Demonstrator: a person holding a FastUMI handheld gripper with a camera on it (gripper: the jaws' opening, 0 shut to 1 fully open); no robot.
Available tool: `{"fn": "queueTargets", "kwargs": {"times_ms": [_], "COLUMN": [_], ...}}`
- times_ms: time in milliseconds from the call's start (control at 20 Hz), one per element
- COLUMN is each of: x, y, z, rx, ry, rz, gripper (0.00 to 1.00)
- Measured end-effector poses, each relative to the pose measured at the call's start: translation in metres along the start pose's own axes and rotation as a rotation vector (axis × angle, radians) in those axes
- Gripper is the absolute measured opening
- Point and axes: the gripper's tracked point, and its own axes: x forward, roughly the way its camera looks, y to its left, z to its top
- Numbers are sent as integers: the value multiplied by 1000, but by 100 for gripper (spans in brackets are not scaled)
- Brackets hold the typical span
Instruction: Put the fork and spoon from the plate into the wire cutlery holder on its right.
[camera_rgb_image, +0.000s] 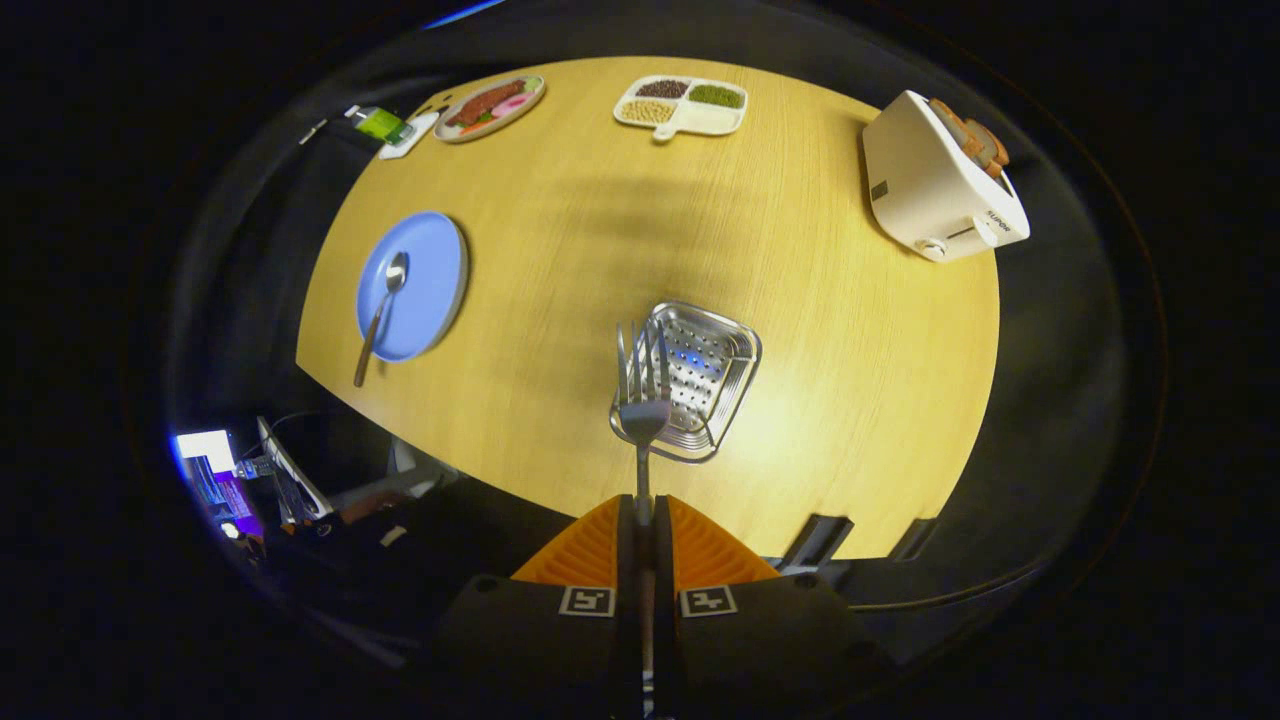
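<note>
My gripper (642, 515) is shut on the handle of a metal fork (641, 385), held high above the table. The fork's tines point away from me and overlap the left part of the metal cutlery holder (712, 372), a perforated square basket seen from above, just ahead of the fingers. To the left lies a blue plate (428, 270) with a metal spoon (381, 312) across it. The spoon's bowl rests on the plate and its handle sticks out over the plate's near rim.
On the round wooden table (820, 330) stand a white toaster (938, 185) with bread at the far right, a divided dish of beans (682, 104) at the back, and a plate of food (490, 106) at the back left. The table's near edge lies just beyond my fingers.
</note>
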Motion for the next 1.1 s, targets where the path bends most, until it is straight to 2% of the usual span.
{"fn": "queueTargets", "kwargs": {"times_ms": [200, 550, 800, 1100], "x": [16, 36, 42, 51], "y": [-15, -27, -27, -25], "z": [-3, 15, 27, 37], "rx": [-25, -3, 14, 29], "ry": [192, 393, 449, 447], "rz": [-20, -66, -79, -71], "gripper": [9, 9, 9, 12]}}
